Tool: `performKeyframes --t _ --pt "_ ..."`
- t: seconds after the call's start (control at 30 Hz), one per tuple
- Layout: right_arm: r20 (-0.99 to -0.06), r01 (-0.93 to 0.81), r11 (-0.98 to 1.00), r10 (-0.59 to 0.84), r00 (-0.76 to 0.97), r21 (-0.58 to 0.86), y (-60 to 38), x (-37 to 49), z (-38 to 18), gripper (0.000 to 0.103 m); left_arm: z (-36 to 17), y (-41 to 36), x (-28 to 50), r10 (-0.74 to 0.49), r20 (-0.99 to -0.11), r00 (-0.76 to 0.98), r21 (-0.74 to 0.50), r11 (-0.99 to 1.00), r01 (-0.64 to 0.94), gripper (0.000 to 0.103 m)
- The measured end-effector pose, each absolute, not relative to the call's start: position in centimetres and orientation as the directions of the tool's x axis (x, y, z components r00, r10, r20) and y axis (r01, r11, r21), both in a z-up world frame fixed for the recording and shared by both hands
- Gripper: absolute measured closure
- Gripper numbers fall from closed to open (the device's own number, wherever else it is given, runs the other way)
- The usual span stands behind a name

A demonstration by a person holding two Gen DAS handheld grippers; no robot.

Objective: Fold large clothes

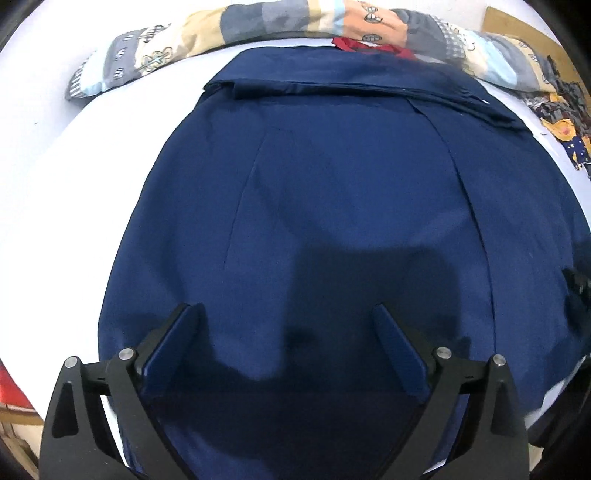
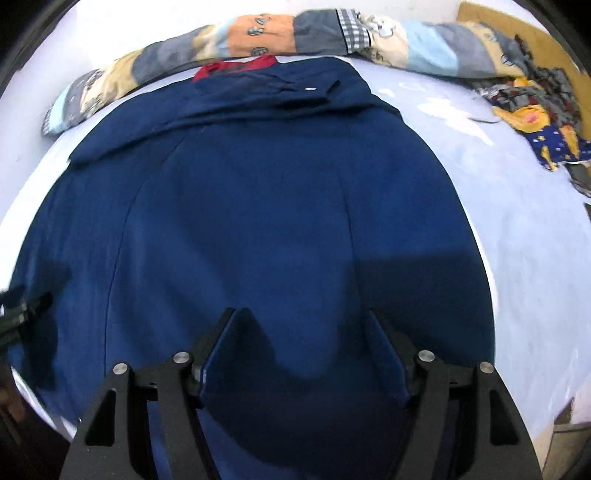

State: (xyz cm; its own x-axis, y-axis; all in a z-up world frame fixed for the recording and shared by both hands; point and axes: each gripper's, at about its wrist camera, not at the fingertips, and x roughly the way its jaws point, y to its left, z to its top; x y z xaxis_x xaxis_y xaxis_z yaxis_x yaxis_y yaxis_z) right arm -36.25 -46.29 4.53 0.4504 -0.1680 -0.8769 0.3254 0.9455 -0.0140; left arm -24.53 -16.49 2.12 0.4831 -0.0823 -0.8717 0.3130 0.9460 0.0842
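A large navy blue garment (image 1: 332, 192) lies spread flat on a white surface (image 1: 55, 155), with a folded band along its far edge. It also fills the right wrist view (image 2: 258, 206). My left gripper (image 1: 286, 314) is open and empty, hovering over the garment's near part. My right gripper (image 2: 301, 317) is open and empty, also over the near part. The right gripper's tip shows at the right edge of the left wrist view (image 1: 576, 284). The left gripper's tip shows at the left edge of the right wrist view (image 2: 22, 310).
A patchwork quilt (image 1: 258, 26) lies bunched along the far side, also in the right wrist view (image 2: 424, 48). A red cloth (image 1: 365, 46) peeks out beyond the garment. A patterned yellow and blue cloth (image 2: 543, 125) lies at far right. The white surface (image 2: 535, 258) extends to the right.
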Motion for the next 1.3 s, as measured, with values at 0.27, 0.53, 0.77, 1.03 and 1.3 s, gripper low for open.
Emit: performKeyframes --t 0.27,0.53,0.77,1.03,1.3 --pt "-0.806 0.408 0.892 -0.09 0.585 0.197 -49.0 -41.8 8.0 0.034 6.2 -11.7 -26.0 -0.166 -0.821 0.546 -0.042 0.972 0.233 0.005" --pt "-0.797 0.649 0.602 -0.034 0.603 0.465 -59.5 -47.0 5.8 0.032 2.8 -0.7 -22.1 -0.307 -0.864 0.399 -0.35 0.936 -0.038 0.006" --pt "-0.771 0.614 0.546 0.097 0.63 0.57 -58.9 -47.0 4.1 0.032 2.0 -2.5 -23.3 -0.344 -0.856 0.386 -0.372 0.928 0.001 0.006" --pt "-0.797 0.513 0.687 0.162 0.582 0.515 -55.9 -43.9 4.0 0.032 2.2 -6.5 -23.4 -0.301 -0.877 0.374 -0.259 0.953 0.158 0.006" --pt "-0.801 0.557 0.635 0.172 0.573 0.535 -57.2 -45.2 3.3 0.051 1.2 -6.7 -23.5 -0.22 -0.888 0.405 -0.169 0.973 0.158 0.004"
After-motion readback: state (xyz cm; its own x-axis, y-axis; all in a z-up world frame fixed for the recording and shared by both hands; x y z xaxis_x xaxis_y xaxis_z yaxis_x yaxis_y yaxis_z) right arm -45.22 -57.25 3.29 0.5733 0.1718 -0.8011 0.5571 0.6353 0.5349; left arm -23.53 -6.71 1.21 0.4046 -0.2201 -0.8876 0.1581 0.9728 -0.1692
